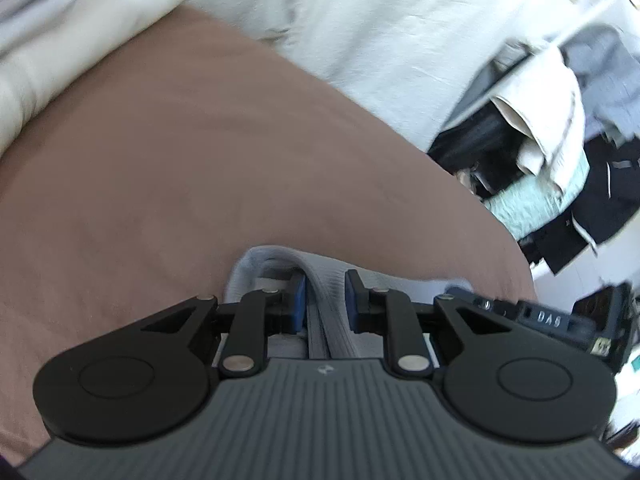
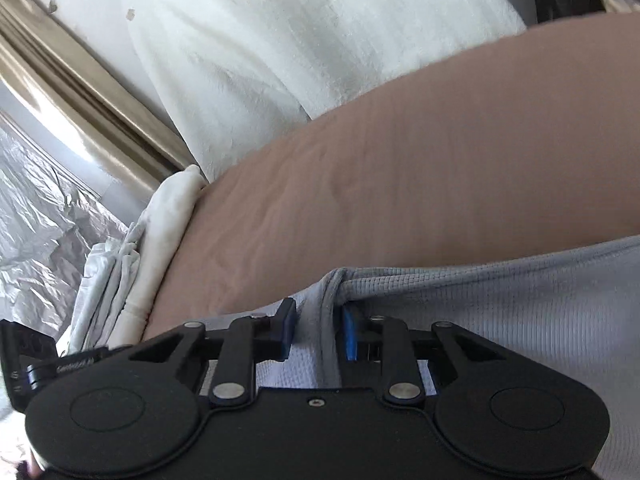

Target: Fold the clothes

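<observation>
Waffle-knit grey garment, matt brown sheet, crinkled foil

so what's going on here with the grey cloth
A person is folding laundry with two handheld tongs. The left tongs and the right tongs each pinch a bunched fold of the same pale grey waffle-knit garment, which lies over a brown bedsheet. White bedding lies further back.

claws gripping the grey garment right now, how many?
2. The left claw pinches a bunched fold of the grey garment; the right claw pinches its hem over the brown sheet.
</observation>
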`<state>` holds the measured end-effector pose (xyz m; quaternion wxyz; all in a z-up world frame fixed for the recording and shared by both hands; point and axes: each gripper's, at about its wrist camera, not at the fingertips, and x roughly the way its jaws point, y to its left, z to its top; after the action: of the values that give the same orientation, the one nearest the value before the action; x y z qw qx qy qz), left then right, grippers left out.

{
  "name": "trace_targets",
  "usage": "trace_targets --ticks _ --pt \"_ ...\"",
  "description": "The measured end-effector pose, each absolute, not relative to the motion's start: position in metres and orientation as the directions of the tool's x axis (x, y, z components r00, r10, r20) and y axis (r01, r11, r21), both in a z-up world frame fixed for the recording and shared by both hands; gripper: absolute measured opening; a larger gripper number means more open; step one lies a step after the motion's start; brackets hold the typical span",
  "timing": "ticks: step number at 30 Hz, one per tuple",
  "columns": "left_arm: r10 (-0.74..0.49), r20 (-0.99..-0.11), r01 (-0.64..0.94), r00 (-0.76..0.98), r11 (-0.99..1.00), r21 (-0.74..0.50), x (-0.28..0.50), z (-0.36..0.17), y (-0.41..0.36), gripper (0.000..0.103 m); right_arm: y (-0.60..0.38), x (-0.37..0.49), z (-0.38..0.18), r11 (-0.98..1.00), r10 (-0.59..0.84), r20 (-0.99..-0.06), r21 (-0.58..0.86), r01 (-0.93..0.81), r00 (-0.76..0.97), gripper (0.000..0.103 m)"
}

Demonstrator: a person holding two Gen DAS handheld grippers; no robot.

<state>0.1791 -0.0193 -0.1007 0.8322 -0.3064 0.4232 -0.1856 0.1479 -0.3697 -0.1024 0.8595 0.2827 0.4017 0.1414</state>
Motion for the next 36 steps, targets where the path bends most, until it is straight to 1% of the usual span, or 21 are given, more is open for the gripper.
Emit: trace_targets --ticks 4,6,8,9,12,14,15,16,17,18,19,20,23,24,26,27,29,30,31,34,36 --pt "-0.642 -0.536 -0.022 0.548 0.63 -0.777 0.182 -0.119 -0.003 0.021 -0.377 0.153 -0.121 0.769 0.491 -0.586 0.64 -0.004 0.645 0.028" --pt "-0.647 -0.538 -0.007 0.54 0.636 -0.772 0.18 -0.113 -0.003 0.022 -0.388 0.151 -0.127 0.714 0.518 -0.551 0.7 0.024 0.654 0.028" --pt "-0.645 -0.547 0.021 0.533 0.657 -0.754 0.179 -0.105 -0.009 0.033 -0.399 0.15 -0.133 0.653 0.542 -0.514 0.755 0.052 0.665 0.027" --pt "-0.645 -0.552 0.034 0.529 0.666 -0.745 0.179 -0.103 -0.013 0.046 -0.404 0.148 -0.135 0.623 0.55 -0.496 0.779 0.066 0.672 0.028" --pt "-0.67 -0.542 0.056 0.507 0.653 -0.755 0.185 -0.107 -0.026 0.053 -0.404 0.128 -0.129 0.599 0.529 -0.49 0.794 0.103 0.693 0.043" --pt "-0.665 -0.55 0.058 0.505 0.662 -0.747 0.19 -0.115 -0.033 0.049 -0.399 0.11 -0.122 0.612 0.528 -0.486 0.786 0.085 0.696 0.05" --pt "-0.651 -0.56 0.061 0.513 0.678 -0.732 0.191 -0.116 -0.035 0.032 -0.394 0.103 -0.12 0.615 0.541 -0.477 0.786 0.062 0.693 0.052" --pt "-0.63 -0.57 0.069 0.527 0.7 -0.711 0.19 -0.116 -0.037 0.002 -0.387 0.1 -0.119 0.625 0.552 -0.48 0.78 0.044 0.682 0.052" --pt "-0.608 -0.575 0.084 0.547 0.723 -0.685 0.189 -0.113 -0.038 0.003 -0.38 0.098 -0.118 0.646 0.557 -0.495 0.763 0.026 0.667 0.052" --pt "-0.586 -0.579 0.098 0.568 0.746 -0.659 0.188 -0.11 -0.039 0.003 -0.372 0.098 -0.116 0.682 0.547 -0.516 0.731 0.006 0.66 0.044" --pt "-0.56 -0.574 0.108 0.598 0.765 -0.634 0.186 -0.102 -0.04 0.003 -0.363 0.097 -0.113 0.731 0.516 -0.539 0.682 -0.015 0.666 0.023" --pt "-0.533 -0.567 0.116 0.628 0.784 -0.609 0.184 -0.095 -0.041 0.003 -0.357 0.096 -0.11 0.751 0.507 -0.537 0.659 -0.04 0.674 0.008" --pt "-0.499 -0.572 0.114 0.651 0.809 -0.577 0.18 -0.084 -0.039 0.003 -0.342 0.093 -0.1 0.721 0.562 -0.459 0.679 -0.136 0.688 0.008" --pt "-0.495 -0.577 0.11 0.65 0.813 -0.572 0.179 -0.082 -0.038 0.004 -0.34 0.094 -0.1 0.726 0.554 -0.47 0.676 -0.123 0.687 0.008" --pt "-0.485 -0.589 0.102 0.647 0.82 -0.563 0.177 -0.078 -0.036 0.006 -0.335 0.1 -0.105 0.818 0.43 -0.598 0.576 -0.01 0.676 0.015" --pt "-0.48 -0.595 0.098 0.645 0.824 -0.559 0.176 -0.076 -0.035 0.009 -0.331 0.101 -0.107 0.862 0.358 -0.649 0.506 0.029 0.671 0.024" --pt "-0.47 -0.606 0.09 0.642 0.831 -0.55 0.174 -0.072 -0.033 0.017 -0.33 0.094 -0.105 0.875 0.33 -0.654 0.483 0.04 0.68 0.032" --pt "-0.465 -0.612 0.086 0.64 0.834 -0.545 0.173 -0.07 -0.032 0.022 -0.33 0.09 -0.102 0.87 0.33 -0.649 0.49 0.045 0.686 0.047" --pt "-0.46 -0.617 0.082 0.638 0.838 -0.54 0.171 -0.068 -0.031 0.031 -0.33 0.084 -0.1 0.864 0.328 -0.642 0.501 0.055 0.693 0.054" --pt "-0.449 -0.646 0.068 0.617 0.848 -0.525 0.163 -0.063 -0.027 0.047 -0.338 0.06 -0.097 0.858 0.286 -0.637 0.503 0.106 0.716 0.058" --pt "-0.446 -0.677 0.056 0.585 0.856 -0.515 0.152 -0.062 -0.024 0.048 -0.342 0.041 -0.107 0.865 0.257 -0.663 0.482 0.138 0.703 0.058"
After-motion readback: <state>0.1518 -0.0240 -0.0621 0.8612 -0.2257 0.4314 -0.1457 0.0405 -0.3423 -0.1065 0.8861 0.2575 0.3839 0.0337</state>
